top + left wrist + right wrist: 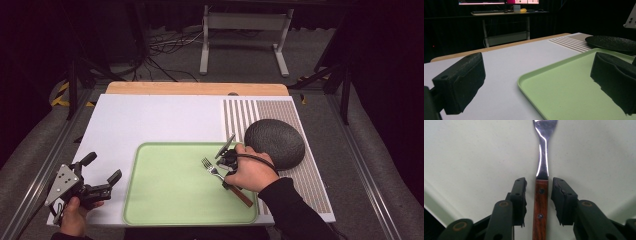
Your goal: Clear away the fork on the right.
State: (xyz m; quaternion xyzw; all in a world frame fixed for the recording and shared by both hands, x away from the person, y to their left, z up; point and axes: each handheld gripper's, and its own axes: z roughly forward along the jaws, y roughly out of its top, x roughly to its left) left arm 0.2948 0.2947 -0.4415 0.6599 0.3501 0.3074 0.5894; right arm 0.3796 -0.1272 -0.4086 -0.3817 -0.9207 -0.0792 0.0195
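Two grippers are out over the table, one in each hand. Nearest me, at the table's near left corner, the left gripper [102,173] is held just off the left edge of the green tray [165,200]; its jaws stand wide apart with nothing between them. Seen along that gripper, one jaw hangs over the white table top [506,60] and the other over the tray's near corner [564,97].

On the right half of the tray lies a fork [216,173] with a red-brown wooden handle, tines pointing toward the far left. The right hand [252,172] brings the right gripper [538,195] down over it. In the right gripper view the jaws straddle the top of the handle, one on each side, with a slim gap showing at either flank, so they are partly open and not pressing on the wood. The fork [541,170] lies flat on the tray floor, steel neck running away from the jaws.

Beyond the hand, a dark round plate [275,142] sits on a striped mat [310,165], just past the tray's far right corner.
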